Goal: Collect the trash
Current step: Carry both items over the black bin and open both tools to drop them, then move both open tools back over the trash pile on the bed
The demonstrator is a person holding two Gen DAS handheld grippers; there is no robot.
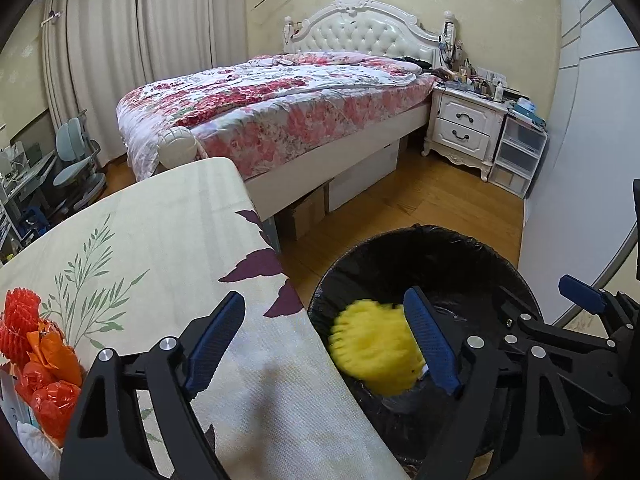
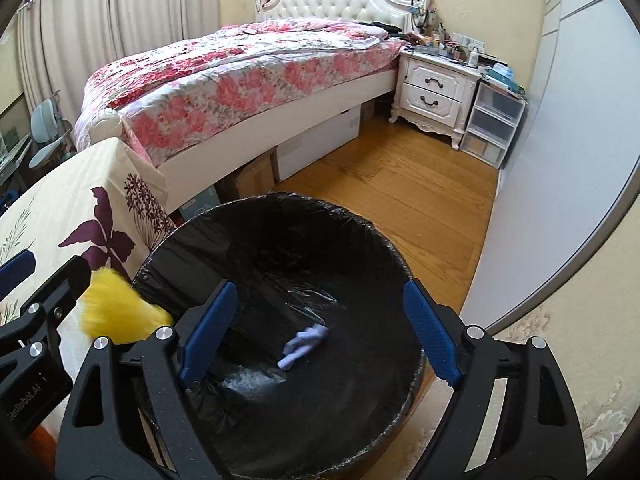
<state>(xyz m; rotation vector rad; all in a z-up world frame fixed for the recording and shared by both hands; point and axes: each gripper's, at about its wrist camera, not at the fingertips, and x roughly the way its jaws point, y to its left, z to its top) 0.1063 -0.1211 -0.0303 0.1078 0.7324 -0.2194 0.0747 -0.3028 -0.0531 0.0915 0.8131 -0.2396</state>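
White "GenRobot.AI" lettering marks the left gripper (image 1: 324, 344) body in the right wrist view. Both grippers, left and right (image 2: 320, 336), are spread wide, grasping nothing. A blurred yellow paper ball (image 1: 374, 346) sits at the rim of the black-lined round bin (image 2: 352, 216), beside the floral-clothed table's (image 1: 168, 216) edge. Only the right view shows a lilac scrap (image 2: 304, 346) inside.

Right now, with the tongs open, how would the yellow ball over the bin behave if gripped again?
The yellow ball looks like honeycomb paper, so probably very light and easily crushed. Its blur suggests it is dropping toward the bin from the open left tongs. Being round, it may roll inside the liner.
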